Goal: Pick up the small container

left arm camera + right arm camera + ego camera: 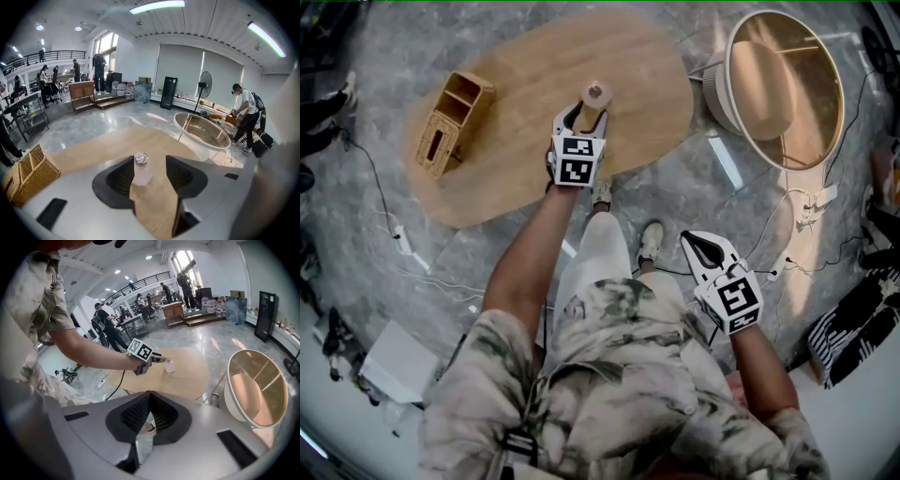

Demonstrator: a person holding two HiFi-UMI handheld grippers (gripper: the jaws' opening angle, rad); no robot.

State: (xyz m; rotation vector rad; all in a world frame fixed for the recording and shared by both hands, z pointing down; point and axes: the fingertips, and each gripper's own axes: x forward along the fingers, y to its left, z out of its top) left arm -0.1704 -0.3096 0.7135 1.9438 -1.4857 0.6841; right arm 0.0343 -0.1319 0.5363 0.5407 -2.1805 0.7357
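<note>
The small container (595,94), a pale little pot with a crinkled foil lid, stands on the oval wooden table (516,94). My left gripper (584,114) reaches over the table's near edge, open, its jaws on either side of the pot. In the left gripper view the container (140,165) rests close against the left jaw, with a gap to the right jaw of my left gripper (150,158). My right gripper (703,247) hangs off the table beside the person's leg, jaws shut together and empty (149,393). The right gripper view shows the container (170,365) from afar.
A wicker basket (452,122) with compartments sits on the table's left end (28,173). A large round white tub chair (787,84) stands right of the table. Cables and a power strip (811,211) lie on the grey floor. People stand far off in the hall.
</note>
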